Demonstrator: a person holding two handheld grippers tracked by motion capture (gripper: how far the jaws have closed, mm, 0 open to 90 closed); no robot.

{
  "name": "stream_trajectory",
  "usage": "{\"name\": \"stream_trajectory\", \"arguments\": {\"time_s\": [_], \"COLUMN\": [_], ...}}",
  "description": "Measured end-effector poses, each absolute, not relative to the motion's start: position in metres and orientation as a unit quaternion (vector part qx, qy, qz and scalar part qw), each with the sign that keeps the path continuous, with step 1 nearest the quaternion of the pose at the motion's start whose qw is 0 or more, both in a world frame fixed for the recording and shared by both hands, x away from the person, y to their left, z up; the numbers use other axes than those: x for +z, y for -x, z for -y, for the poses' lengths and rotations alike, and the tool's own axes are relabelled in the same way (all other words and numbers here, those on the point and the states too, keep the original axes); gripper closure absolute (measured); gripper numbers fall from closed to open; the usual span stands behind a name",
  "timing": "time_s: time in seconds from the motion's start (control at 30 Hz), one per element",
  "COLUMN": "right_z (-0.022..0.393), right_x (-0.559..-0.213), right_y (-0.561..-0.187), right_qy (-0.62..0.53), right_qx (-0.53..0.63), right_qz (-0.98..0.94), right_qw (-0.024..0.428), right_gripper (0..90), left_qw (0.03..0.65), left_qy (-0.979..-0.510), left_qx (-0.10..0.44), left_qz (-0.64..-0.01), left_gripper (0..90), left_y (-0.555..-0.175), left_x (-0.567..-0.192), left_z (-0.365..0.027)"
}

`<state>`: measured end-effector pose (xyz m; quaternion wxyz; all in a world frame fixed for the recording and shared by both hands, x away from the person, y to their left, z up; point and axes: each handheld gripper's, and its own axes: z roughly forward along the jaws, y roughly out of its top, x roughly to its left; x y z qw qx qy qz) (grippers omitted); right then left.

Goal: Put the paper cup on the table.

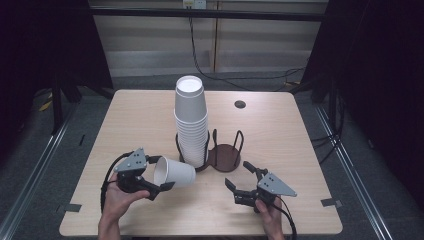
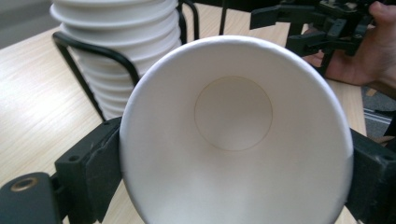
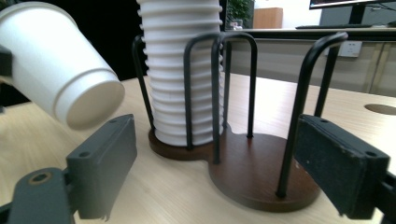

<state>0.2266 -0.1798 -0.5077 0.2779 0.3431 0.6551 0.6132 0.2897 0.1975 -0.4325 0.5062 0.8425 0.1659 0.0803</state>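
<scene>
Toward the near left corner of the tabletop (image 1: 125,115), the left claw (image 1: 159,175) clamps a single white paper cup (image 1: 173,172) by its rim, one black jaw on each side of the wide mouth. The cup lies tipped on its side in that grip, its open mouth facing back toward the hand and its base pointing toward the middle of the tabletop; in the left gripper view the cup's inside and round bottom (image 2: 233,114) face the camera between the two jaws. Just beyond the cup, near the tabletop's centre, stands a tall stack of white cups (image 1: 190,120) in the left bay of a dark wooden holder (image 1: 224,156) with black wire loops; the right bay of the holder has nothing in it. Toward the near right corner, the right claw (image 1: 239,175) has its jaws spread wide with nothing between them, pointing at the holder and close to its empty bay. In the right gripper view the held cup (image 3: 56,65) hangs tilted above the left jaw, apart from it.
</scene>
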Motion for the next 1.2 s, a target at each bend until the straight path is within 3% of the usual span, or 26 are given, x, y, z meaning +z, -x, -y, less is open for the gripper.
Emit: {"name": "stream_trajectory", "arguments": {"time_s": [0.27, 0.63, 1.2], "right_z": [0.183, 0.184, 0.184], "right_x": [-0.510, -0.511, -0.511], "right_y": [-0.221, -0.219, -0.219], "right_qy": [-0.330, -0.317, -0.317], "right_qx": [0.633, 0.640, 0.640], "right_qz": [-0.637, -0.634, -0.634], "right_qw": [0.290, 0.297, 0.296], "right_gripper": [12.6, 12.6, 12.7], "left_qw": [0.508, 0.455, 0.420], "left_qy": [-0.839, -0.857, -0.873], "left_qx": [0.071, 0.096, 0.114], "left_qz": [-0.182, -0.221, -0.220], "left_gripper": [9.0, 8.8, 8.3], "left_y": [-0.297, -0.306, -0.331], "left_x": [-0.433, -0.423, -0.392], "left_z": [-0.205, -0.224, -0.225]}}
